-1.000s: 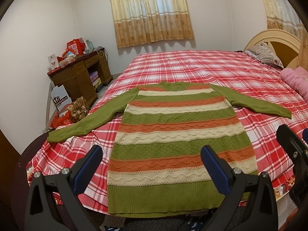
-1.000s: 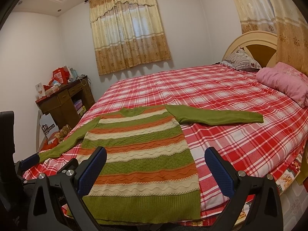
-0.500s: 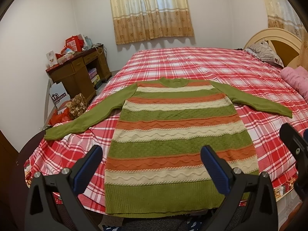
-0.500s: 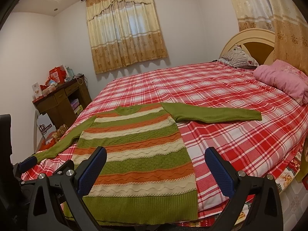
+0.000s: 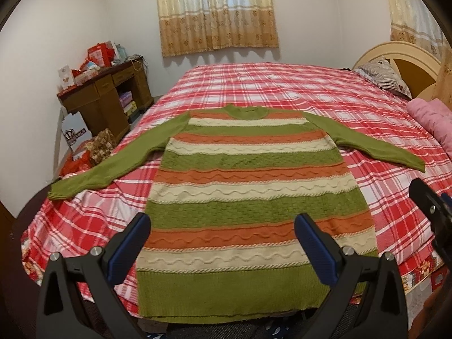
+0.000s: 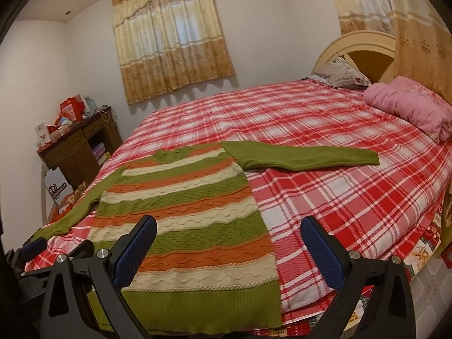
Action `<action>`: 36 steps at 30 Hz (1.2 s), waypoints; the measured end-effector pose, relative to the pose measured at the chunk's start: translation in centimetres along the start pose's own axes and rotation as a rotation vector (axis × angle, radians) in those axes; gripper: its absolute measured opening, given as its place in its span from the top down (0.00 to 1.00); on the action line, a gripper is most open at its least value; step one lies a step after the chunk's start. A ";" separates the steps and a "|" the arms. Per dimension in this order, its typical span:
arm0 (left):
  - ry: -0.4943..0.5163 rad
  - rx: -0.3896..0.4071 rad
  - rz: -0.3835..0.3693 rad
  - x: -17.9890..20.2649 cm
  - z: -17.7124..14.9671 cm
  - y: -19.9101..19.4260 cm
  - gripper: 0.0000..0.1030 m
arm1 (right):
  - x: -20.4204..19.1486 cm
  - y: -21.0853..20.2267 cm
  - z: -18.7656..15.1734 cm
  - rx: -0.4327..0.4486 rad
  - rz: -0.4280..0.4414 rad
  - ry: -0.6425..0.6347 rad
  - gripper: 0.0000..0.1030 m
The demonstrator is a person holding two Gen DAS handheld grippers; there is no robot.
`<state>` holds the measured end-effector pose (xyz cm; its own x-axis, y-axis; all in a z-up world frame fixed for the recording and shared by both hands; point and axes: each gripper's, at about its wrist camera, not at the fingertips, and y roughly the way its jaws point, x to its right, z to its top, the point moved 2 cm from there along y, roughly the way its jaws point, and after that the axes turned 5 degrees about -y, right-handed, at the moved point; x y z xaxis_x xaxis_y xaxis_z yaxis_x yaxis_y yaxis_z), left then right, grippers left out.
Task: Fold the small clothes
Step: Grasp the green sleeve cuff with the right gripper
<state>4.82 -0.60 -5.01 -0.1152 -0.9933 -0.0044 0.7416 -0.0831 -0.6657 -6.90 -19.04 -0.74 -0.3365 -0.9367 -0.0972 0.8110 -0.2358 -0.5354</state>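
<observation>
The sweater (image 5: pixel 248 197) lies flat on the bed (image 5: pixel 282 84) — both sleeves spread out to the sides. The left gripper (image 5: pixel 223 245) and the right gripper (image 6: pixel 228 243) hang above its bottom edge, fingers wide apart, holding nothing.

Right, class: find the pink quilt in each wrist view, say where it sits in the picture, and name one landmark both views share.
Left wrist view: the pink quilt is cut off at the right edge, just below the headboard.
Right wrist view: the pink quilt lies in the upper right, on the bed beside the striped pillow.
Shared landmark: the striped sweater spread flat on the bed.
</observation>
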 end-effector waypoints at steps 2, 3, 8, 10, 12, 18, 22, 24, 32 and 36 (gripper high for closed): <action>-0.006 -0.008 -0.015 -0.1 0.0 0.7 0.00 | 1.3 1.0 0.1 -0.005 -0.029 0.014 0.01; -0.010 -0.012 -0.021 -0.2 0.1 1.0 0.00 | 2.0 1.3 0.2 -0.001 -0.042 0.024 0.01; -0.045 -0.033 0.003 -1.5 1.2 3.6 0.00 | 8.0 2.7 2.2 0.069 -0.091 0.141 0.01; -0.064 -0.042 0.021 -2.2 2.0 4.8 0.00 | 11.1 3.5 3.3 0.099 -0.116 0.208 0.02; -0.081 -0.047 0.052 -3.0 2.9 6.2 0.00 | 14.3 4.4 4.5 0.117 -0.148 0.267 0.21; -0.121 -0.041 0.129 -5.6 4.2 9.4 0.00 | 25.2 9.6 6.8 0.058 -0.215 0.470 0.42; -0.154 -0.031 0.189 -7.4 4.7 11.6 0.00 | 31.9 12.8 6.9 0.012 -0.306 0.548 0.42; -0.157 -0.038 0.209 -8.1 5.2 12.9 0.00 | 34.2 15.0 6.8 -0.045 -0.335 0.548 0.42; -0.177 -0.036 0.287 -10.7 6.1 17.0 0.00 | 36.0 20.6 4.8 -0.158 -0.327 0.576 0.42; -0.205 -0.075 0.283 -11.6 5.4 18.9 0.00 | 34.6 22.3 5.6 -0.170 -0.343 0.469 0.45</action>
<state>23.73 8.96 -13.45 0.2289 -0.9721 -0.0519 0.6738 0.1967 -0.7123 2.20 -58.18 -11.30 -0.7719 -0.5912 -0.2341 0.5441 -0.4236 -0.7243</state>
